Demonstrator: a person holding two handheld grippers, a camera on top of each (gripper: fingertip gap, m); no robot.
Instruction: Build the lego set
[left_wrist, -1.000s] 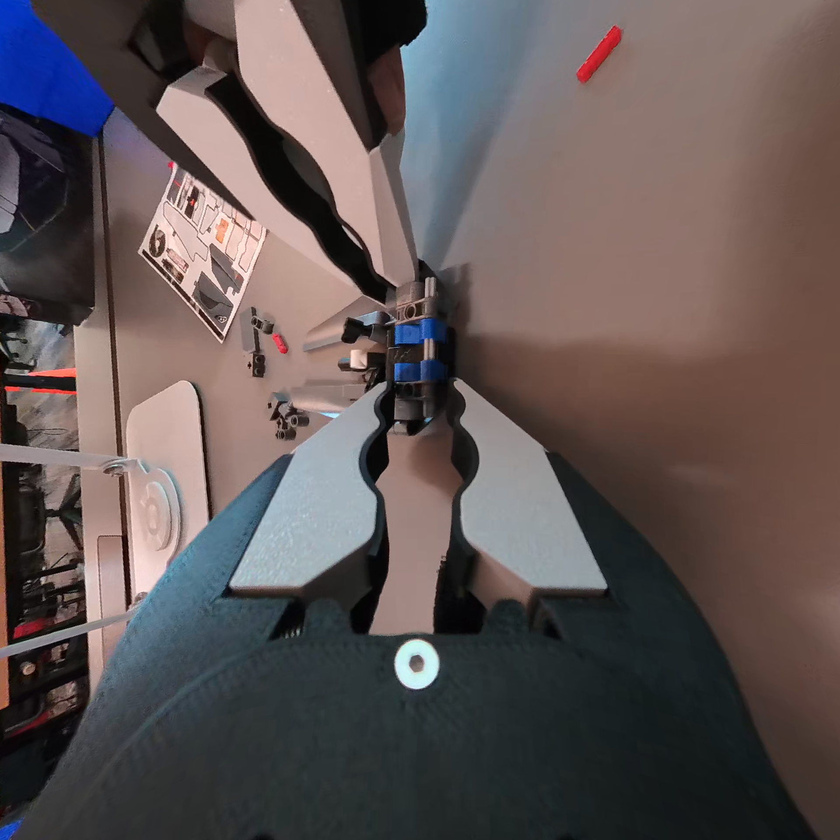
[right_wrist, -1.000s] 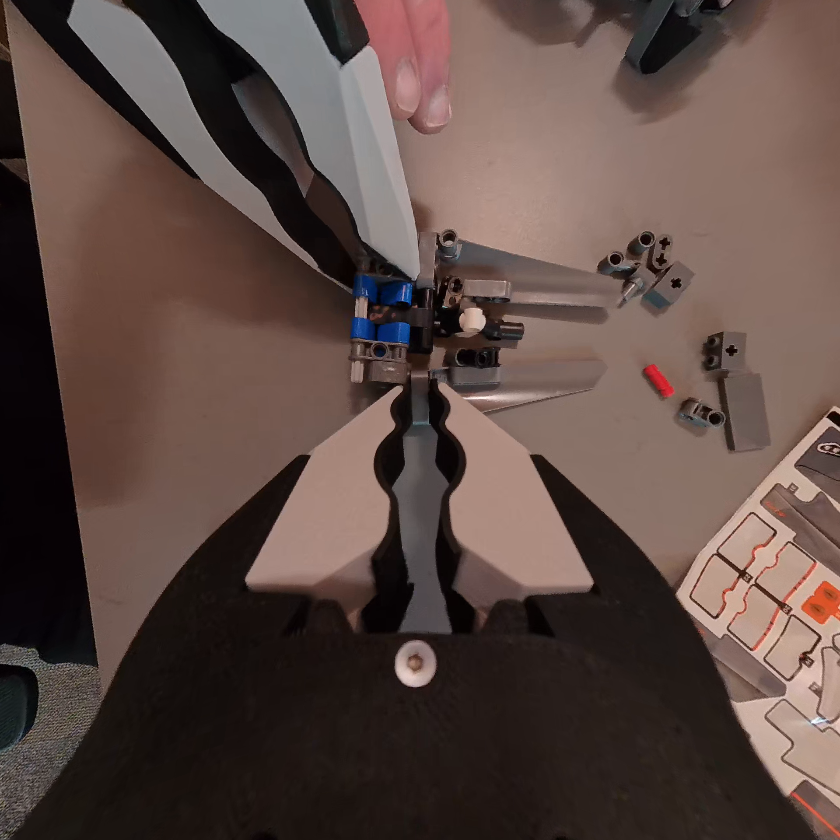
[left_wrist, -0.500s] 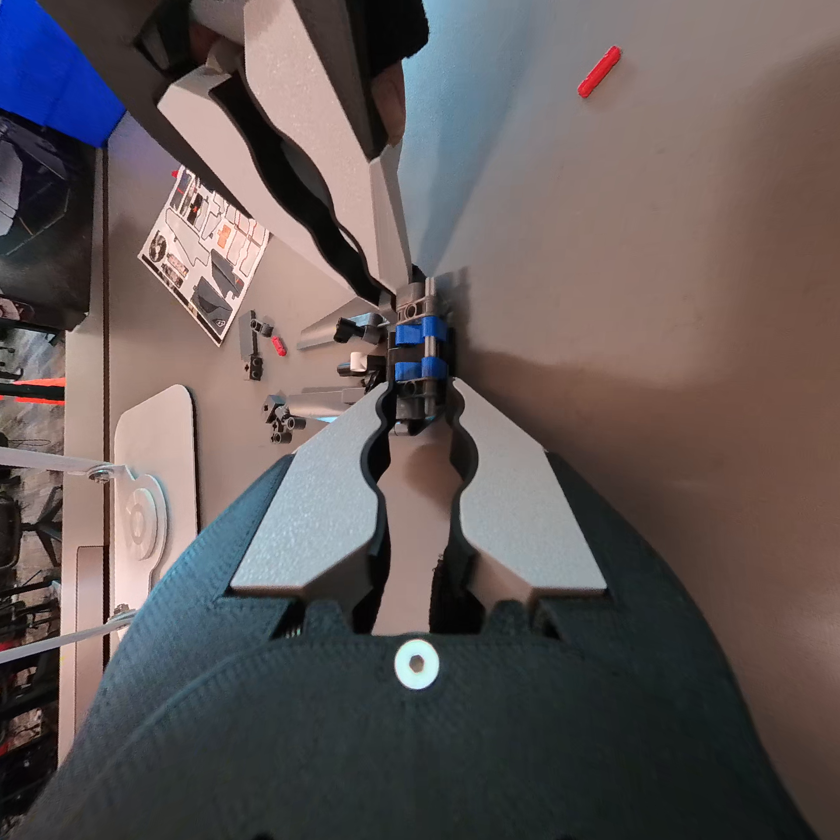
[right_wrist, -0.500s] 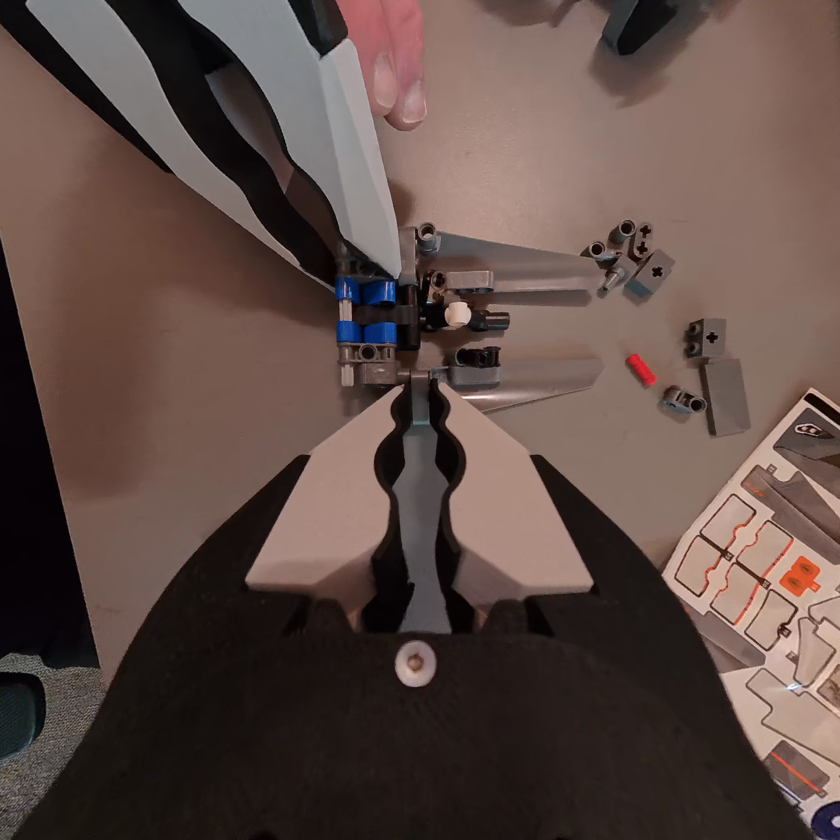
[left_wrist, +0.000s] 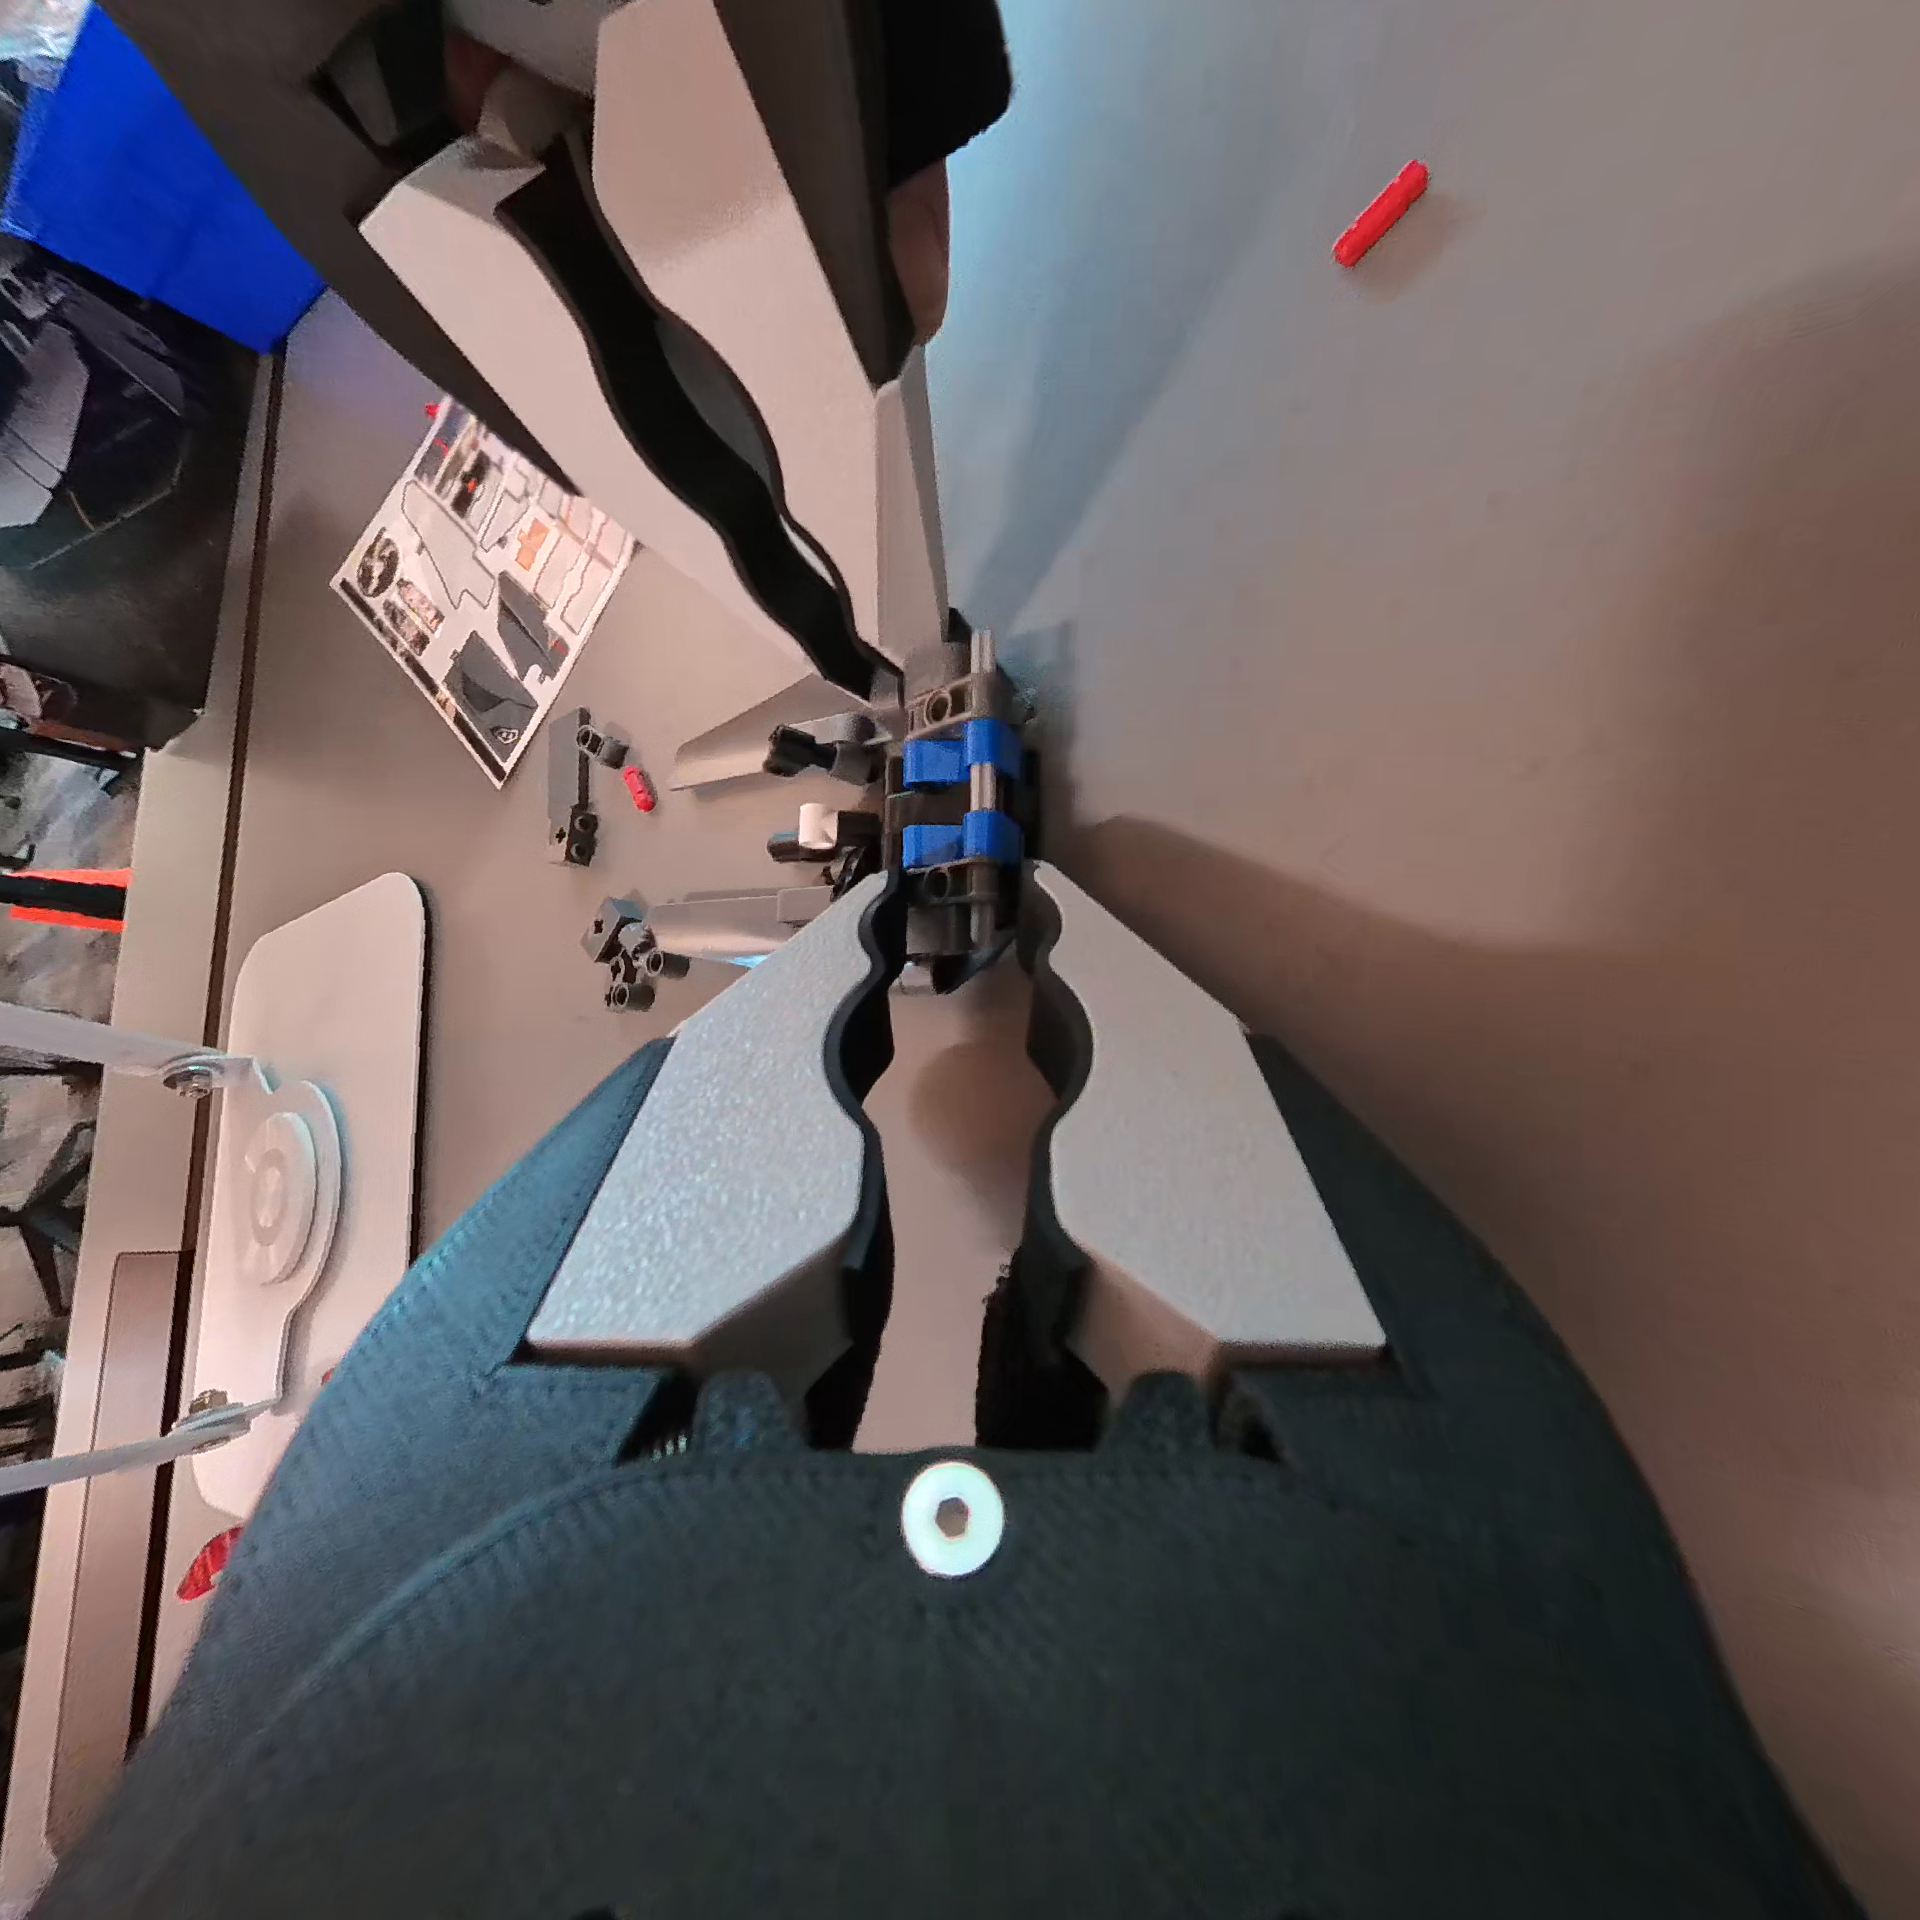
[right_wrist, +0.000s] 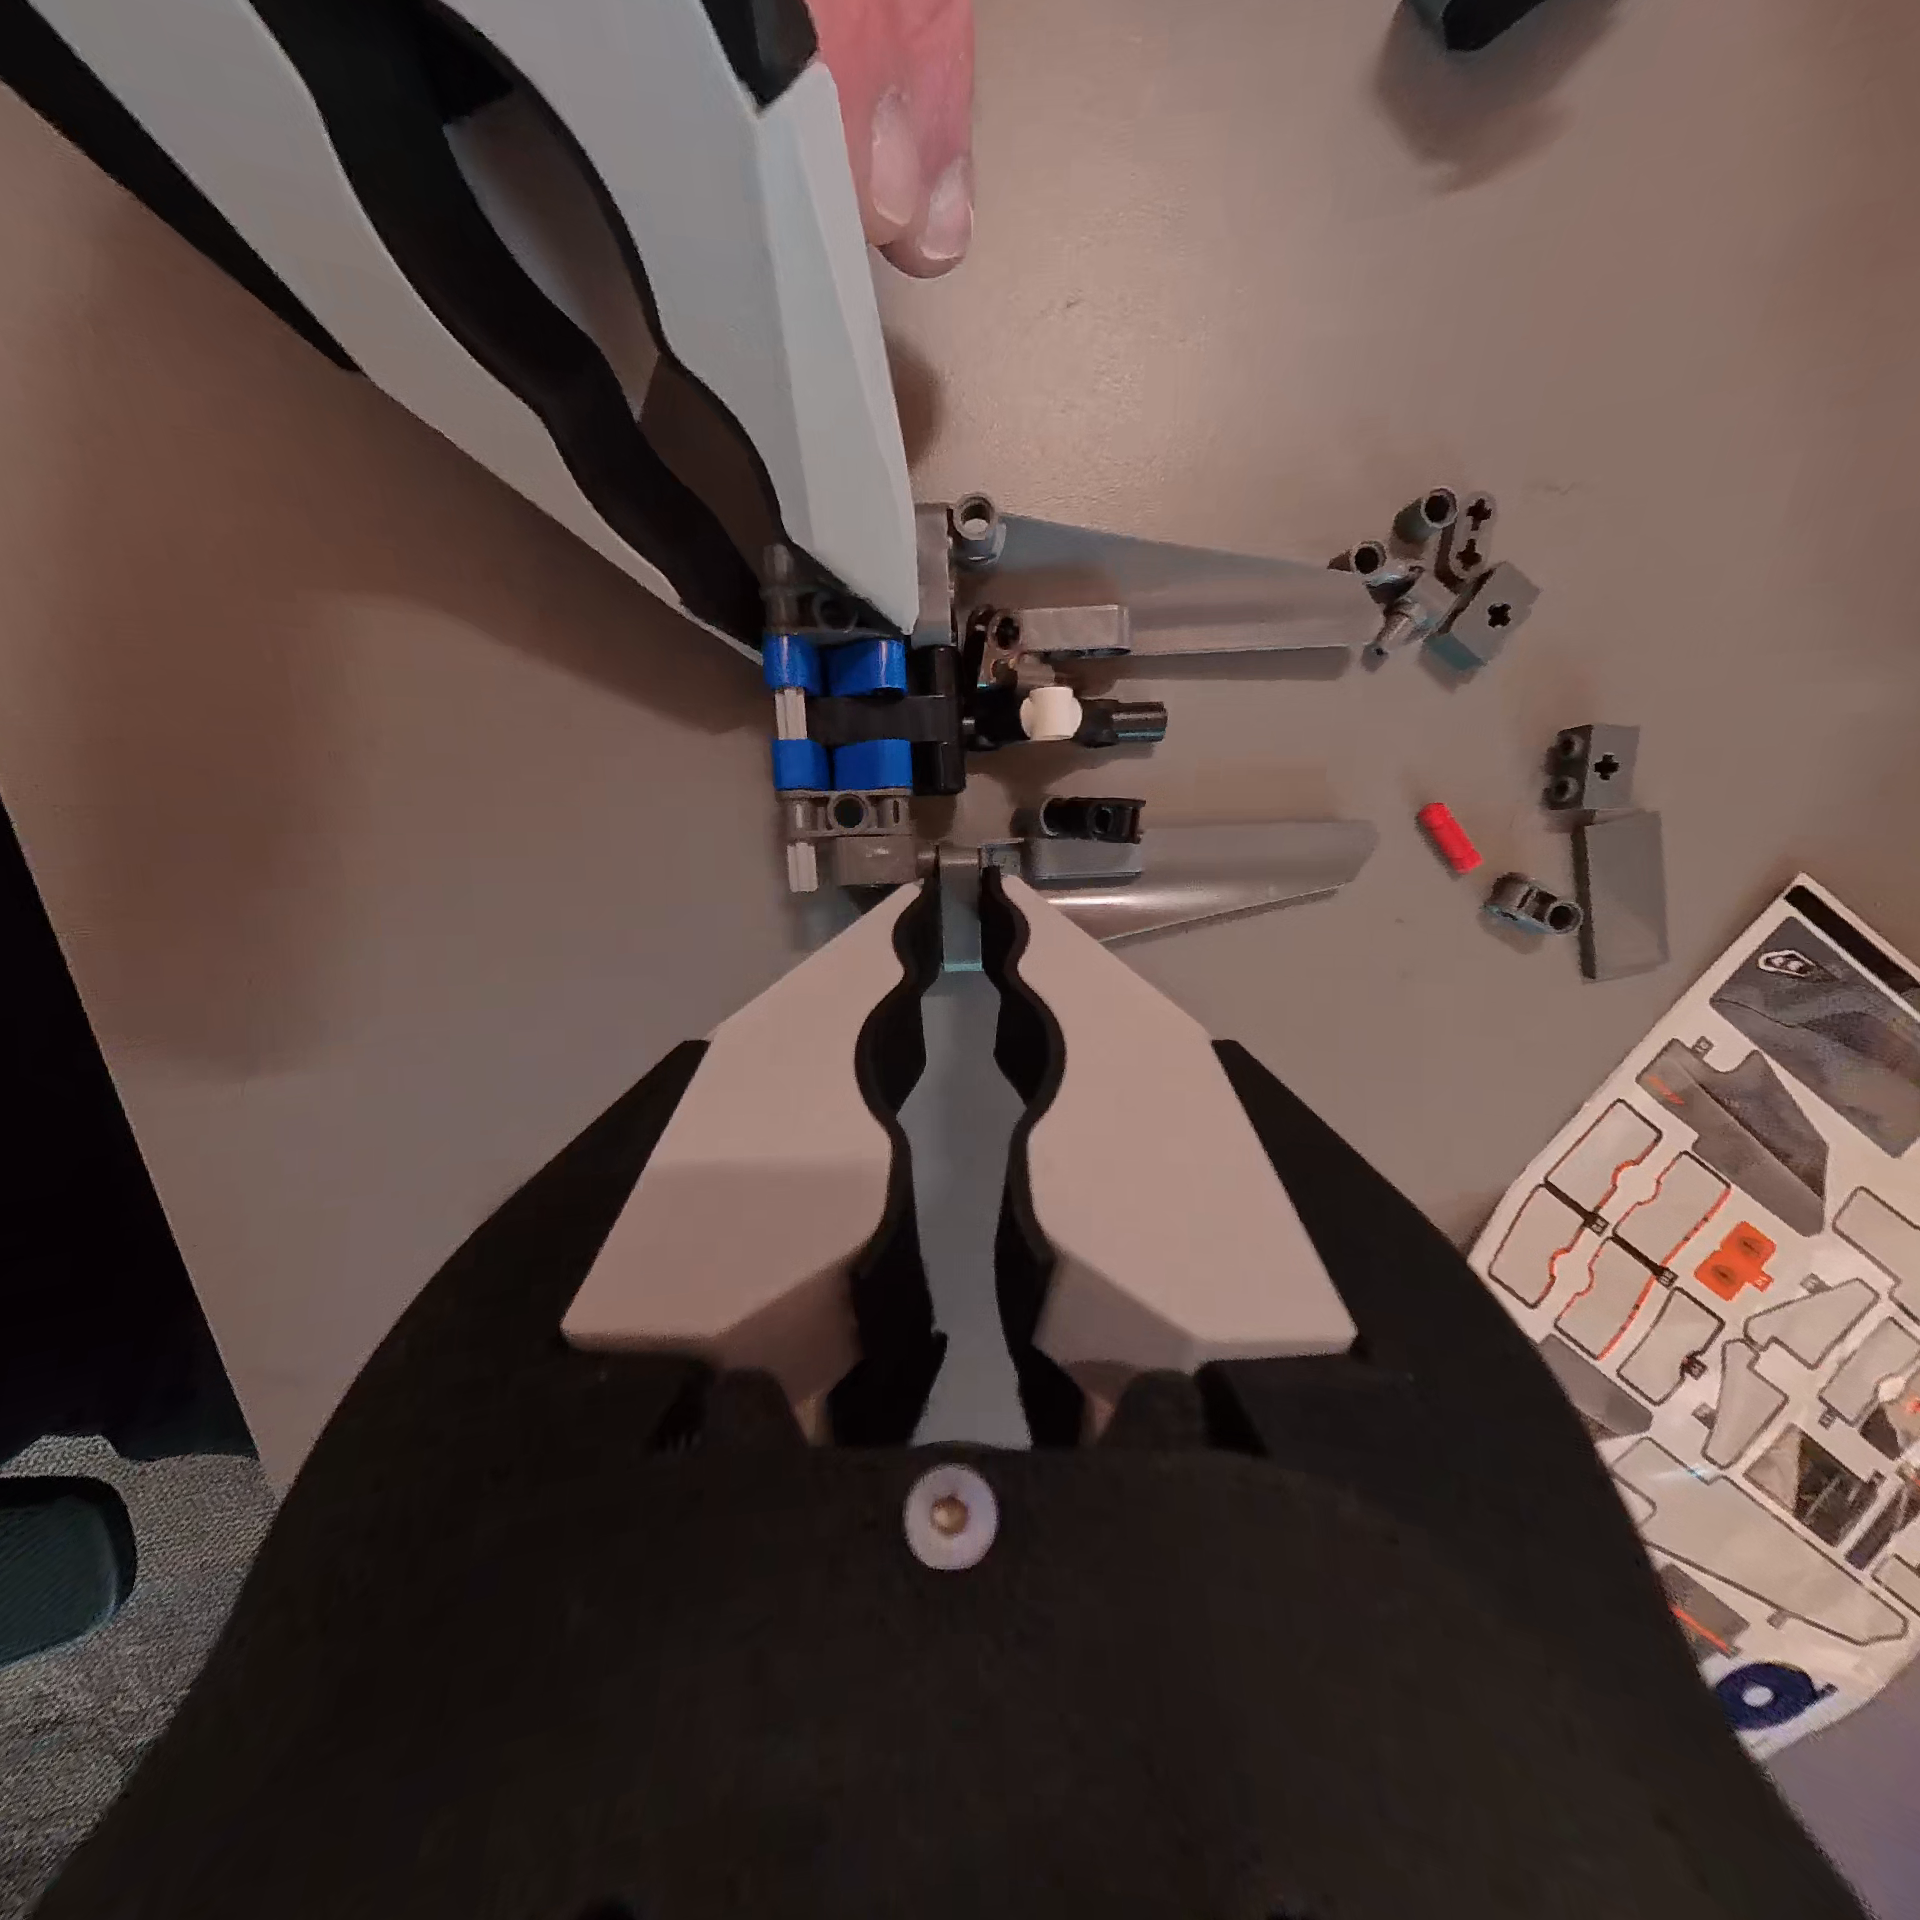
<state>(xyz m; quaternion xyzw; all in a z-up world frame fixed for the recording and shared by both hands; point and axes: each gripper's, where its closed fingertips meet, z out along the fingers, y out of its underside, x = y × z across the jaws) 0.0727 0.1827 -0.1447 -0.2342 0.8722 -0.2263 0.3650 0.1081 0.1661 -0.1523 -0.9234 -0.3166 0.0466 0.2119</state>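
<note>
My left gripper (left_wrist: 961, 914) pinches one end of the lego assembly (right_wrist: 883, 717) on the table (right_wrist: 416, 727), its fingers closed on the dark grey beam beside the blue connectors (left_wrist: 951, 795). My right gripper (right_wrist: 961, 883) is pressed on a small grey piece at the opposite end, next to the lower grey wing panel (right_wrist: 1195, 862). Loose grey parts and a red pin (right_wrist: 1449, 831) lie just beyond the wings, near the sticker sheet (right_wrist: 1714, 1247)
</note>
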